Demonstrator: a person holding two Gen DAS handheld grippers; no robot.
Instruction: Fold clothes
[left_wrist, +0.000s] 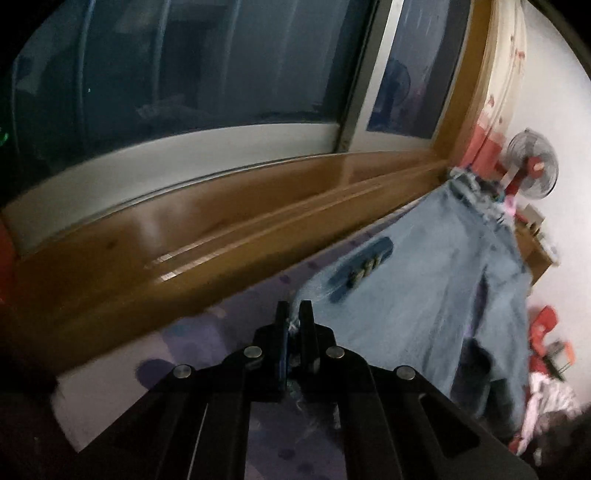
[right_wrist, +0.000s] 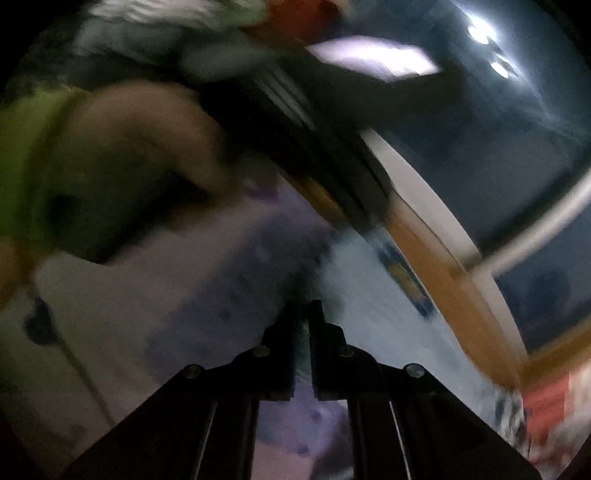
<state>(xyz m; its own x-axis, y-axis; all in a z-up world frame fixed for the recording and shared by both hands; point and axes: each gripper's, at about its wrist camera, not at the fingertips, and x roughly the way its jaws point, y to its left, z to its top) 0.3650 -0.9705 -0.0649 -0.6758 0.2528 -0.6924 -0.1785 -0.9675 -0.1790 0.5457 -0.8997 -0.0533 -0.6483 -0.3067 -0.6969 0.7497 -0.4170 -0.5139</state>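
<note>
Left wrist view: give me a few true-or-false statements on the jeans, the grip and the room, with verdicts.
1. The left gripper is shut on the edge of the jeans. True.
2. The jeans are black. False: they are light blue denim.
3. A fan stands at the right by the wall. True.
4. The jeans lie folded into a neat square. False: they hang spread out and unfolded.
5. The window sill is white metal. False: it is brown wood.

Pale bed (left_wrist: 229, 332) with a purple dotted sheet, spreading beneath and ahead of the left tongs (left_wrist: 294, 314). Light blue jeans (left_wrist: 417, 295) partly draped on it, right of those tongs, one edge pinched between them.
</note>
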